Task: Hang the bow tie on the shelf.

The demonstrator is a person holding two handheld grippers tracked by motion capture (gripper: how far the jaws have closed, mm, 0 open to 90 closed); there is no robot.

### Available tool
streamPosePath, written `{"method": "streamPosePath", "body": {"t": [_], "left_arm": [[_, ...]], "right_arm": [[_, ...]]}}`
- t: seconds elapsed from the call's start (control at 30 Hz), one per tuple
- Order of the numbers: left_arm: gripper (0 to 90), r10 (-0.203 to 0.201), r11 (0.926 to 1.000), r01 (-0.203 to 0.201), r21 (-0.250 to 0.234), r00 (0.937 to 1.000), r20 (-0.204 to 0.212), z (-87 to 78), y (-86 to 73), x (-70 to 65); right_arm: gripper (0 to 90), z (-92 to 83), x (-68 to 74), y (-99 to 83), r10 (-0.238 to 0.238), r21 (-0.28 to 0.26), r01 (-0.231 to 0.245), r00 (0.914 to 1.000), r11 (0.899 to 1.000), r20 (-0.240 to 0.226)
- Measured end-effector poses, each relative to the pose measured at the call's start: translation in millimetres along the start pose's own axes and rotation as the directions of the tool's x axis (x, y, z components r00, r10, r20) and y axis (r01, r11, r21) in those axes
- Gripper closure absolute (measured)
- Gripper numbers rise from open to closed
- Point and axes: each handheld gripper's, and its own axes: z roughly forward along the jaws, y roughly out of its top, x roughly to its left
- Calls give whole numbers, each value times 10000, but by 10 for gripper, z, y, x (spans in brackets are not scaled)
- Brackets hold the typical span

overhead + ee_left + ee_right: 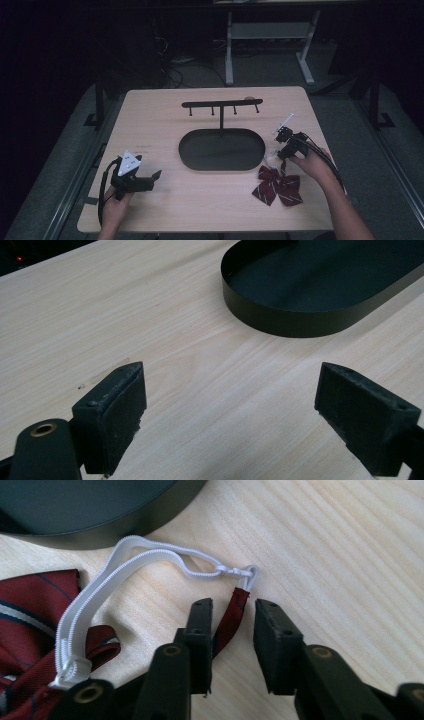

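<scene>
At lower right of the high view, the right gripper [286, 150] sits just above a dark red striped bow tie [278, 186] on the wooden table [165, 107]; its jaws stand partly open astride the tie's red strap end [232, 612], beside the white elastic loop [145, 555], not yet pinching. Lower left, the left gripper [150, 179] hovers wide open and empty, near the black oval tray [221, 149] with its hook stand [222, 104].
</scene>
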Motion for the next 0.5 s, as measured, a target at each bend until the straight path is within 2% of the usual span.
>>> {"method": "streamPosePath", "body": {"t": [0.27, 0.3, 0.5], "left_arm": [[131, -17, 10000, 18, -66, 10000, 8, 3, -1, -3], [131, -11, 10000, 12, -52, 10000, 13, 2, -1, -2], [131, -23, 10000, 23, -51, 10000, 12, 4, -1, -5]], "right_arm": [[783, 20, 59, 21, -371, 138, 365, 9982, 9992, 477], [820, 21, 68, 19, -431, 178, 421, 9974, 9990, 577], [863, 0, 58, -5, -432, 297, 416, 9976, 9987, 545]]}}
